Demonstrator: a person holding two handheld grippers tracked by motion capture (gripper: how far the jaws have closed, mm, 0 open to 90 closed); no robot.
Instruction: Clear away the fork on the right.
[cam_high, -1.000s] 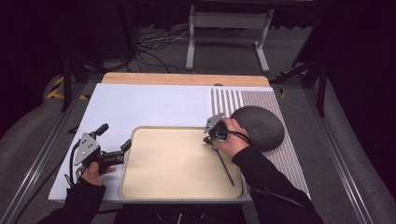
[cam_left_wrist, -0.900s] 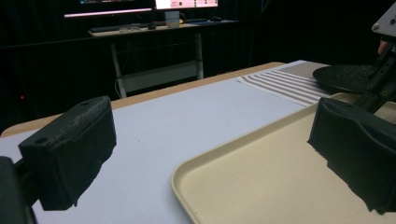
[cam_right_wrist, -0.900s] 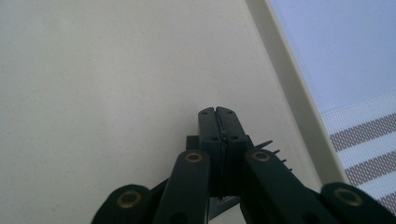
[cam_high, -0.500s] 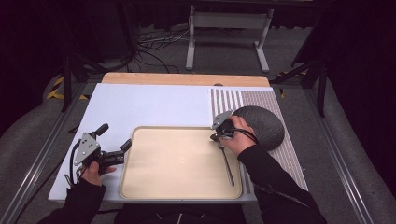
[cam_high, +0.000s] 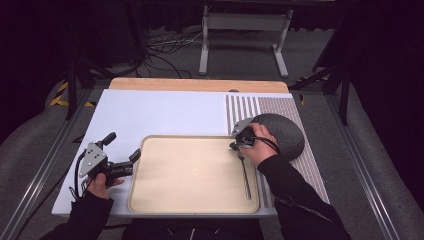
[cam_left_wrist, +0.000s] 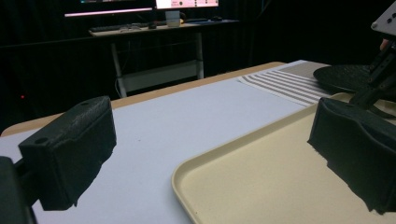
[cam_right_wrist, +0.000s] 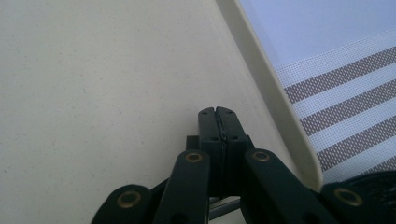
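Note:
A beige tray (cam_high: 192, 172) lies at the middle of the white table top. A slim dark utensil (cam_high: 245, 175) lies along the tray's right side, its far end at my right gripper (cam_high: 235, 146). That gripper is at the tray's far right corner, jaws pressed together (cam_right_wrist: 218, 112), and a strip of metal handle (cam_right_wrist: 224, 206) shows beneath them. My left gripper (cam_high: 123, 145) rests at the tray's left edge with its jaws wide apart (cam_left_wrist: 210, 154) and nothing between them; one jaw stands over the tray (cam_left_wrist: 261, 182).
A dark grey round textured object (cam_high: 280, 132) sits on the striped mat (cam_high: 245, 107) just right of the right hand; it is also the dark round object (cam_left_wrist: 343, 77) in the left gripper view. A wooden strip (cam_high: 200, 84) runs along the table's far edge.
My right gripper has shifted a little to the right, swinging the utensil's far end with it so the utensil lies straighter. The left gripper has stayed still.

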